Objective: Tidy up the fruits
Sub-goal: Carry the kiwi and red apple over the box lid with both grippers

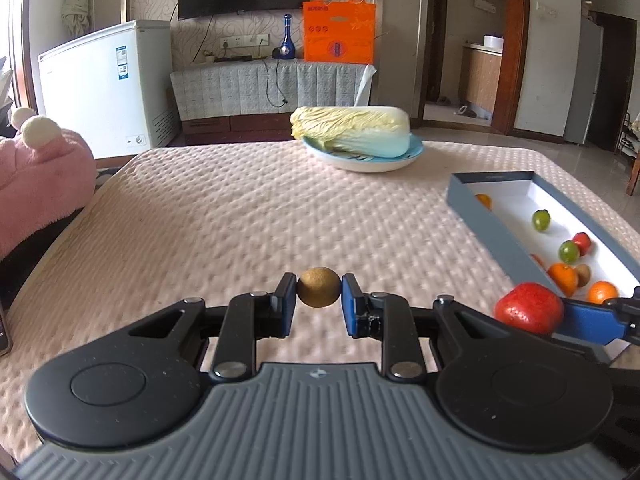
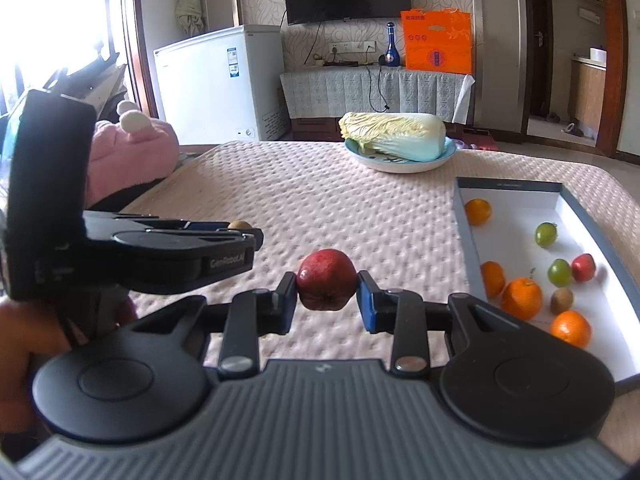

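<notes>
2 grippers, each gripping fruit

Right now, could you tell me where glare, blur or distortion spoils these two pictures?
Right wrist view: the window is blown out white at upper left. Left wrist view: the tablecloth is softly smeared, while the kiwi stays sharp. Both views: fisheye bends the door frames and table edges.

Read "GenRoboLAI", or close to it with the last letters unsure, in pale print on the side of the left gripper in the right wrist view. Print on the freezer stickers and orange bag too small to read.
</notes>
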Demonstrator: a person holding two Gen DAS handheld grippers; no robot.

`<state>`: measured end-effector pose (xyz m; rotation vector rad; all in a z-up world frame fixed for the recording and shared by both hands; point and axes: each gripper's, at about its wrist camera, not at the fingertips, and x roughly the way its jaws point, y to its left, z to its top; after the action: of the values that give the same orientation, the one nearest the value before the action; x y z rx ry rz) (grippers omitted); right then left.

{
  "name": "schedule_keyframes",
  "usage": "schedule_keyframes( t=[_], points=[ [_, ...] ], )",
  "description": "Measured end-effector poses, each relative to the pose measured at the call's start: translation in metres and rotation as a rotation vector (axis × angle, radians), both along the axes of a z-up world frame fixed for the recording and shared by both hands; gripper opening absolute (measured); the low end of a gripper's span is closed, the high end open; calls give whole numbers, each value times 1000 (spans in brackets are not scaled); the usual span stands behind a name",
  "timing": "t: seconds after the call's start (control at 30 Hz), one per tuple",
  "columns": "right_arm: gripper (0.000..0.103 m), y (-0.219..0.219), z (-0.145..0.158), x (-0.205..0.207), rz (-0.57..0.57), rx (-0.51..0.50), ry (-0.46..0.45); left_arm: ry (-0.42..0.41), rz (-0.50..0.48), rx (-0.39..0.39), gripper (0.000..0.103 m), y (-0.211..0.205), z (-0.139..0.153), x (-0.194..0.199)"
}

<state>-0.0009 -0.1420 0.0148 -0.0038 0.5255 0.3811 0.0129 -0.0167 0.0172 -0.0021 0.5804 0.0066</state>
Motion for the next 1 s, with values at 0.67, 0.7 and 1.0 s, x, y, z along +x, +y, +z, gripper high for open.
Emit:
schedule_keyframes(
  t=[0.67,0.7,1.0],
  points=[
    [35,-56,11,-10,-53,19,-35,-13,-99,-2,28,-59,4,22],
    [35,-58,11,-9,-56,20,-36,-12,-103,-5,28,-62,4,23],
    [35,-76,9,-7,-87,20,-30,-20,-135,-5,28,-76,4,31]
  ],
)
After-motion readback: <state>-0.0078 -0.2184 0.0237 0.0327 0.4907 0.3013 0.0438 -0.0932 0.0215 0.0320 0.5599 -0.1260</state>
